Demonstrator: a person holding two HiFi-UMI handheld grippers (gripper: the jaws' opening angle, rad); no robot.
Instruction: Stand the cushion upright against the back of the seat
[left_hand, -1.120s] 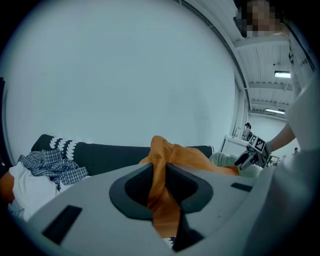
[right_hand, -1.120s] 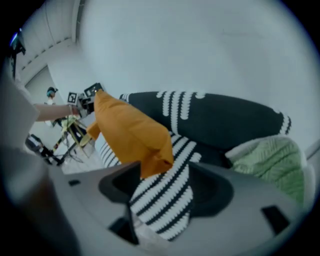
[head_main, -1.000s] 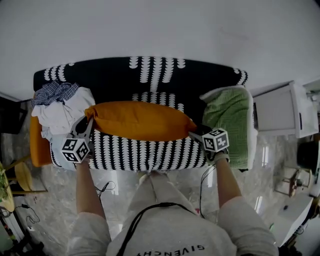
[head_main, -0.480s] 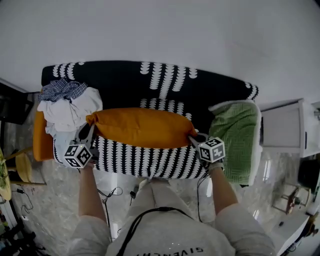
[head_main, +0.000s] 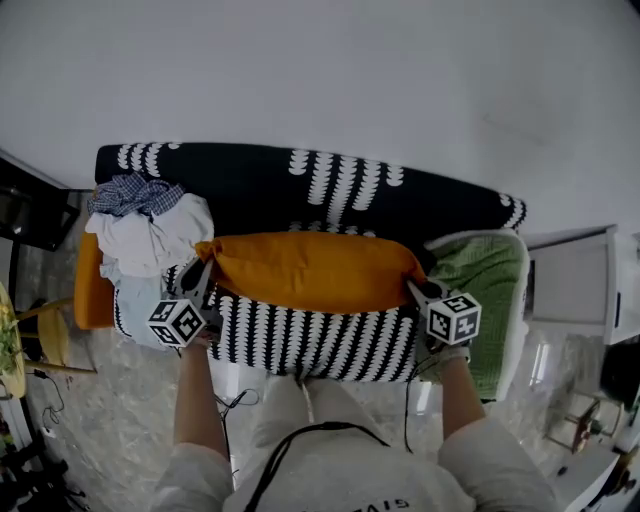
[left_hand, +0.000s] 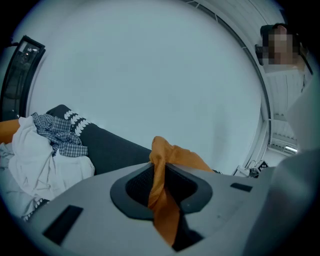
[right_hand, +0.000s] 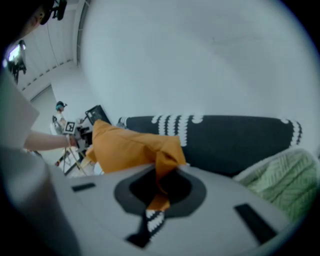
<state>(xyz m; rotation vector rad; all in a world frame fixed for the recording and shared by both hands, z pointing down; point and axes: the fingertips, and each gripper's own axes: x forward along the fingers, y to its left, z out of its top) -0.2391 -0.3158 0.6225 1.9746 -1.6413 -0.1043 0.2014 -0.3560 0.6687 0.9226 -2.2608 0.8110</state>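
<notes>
A long orange cushion lies lengthwise across the black-and-white patterned sofa seat, in front of the dark backrest. My left gripper pinches the cushion's left corner, and its jaws are still closing on the bunched fabric. At the other end, my right gripper is shut on the right corner. In the right gripper view the cushion body stretches away to the left, raised off the seat at this end.
A heap of white and checked clothes fills the sofa's left end, with an orange piece beside it. A green knitted blanket drapes over the right arm. White furniture stands to the right, and cables lie on the marble floor.
My right gripper has shut on the cushion's right corner and lifted it. The cushion has shifted a little toward the backrest, with the left corner still held.
</notes>
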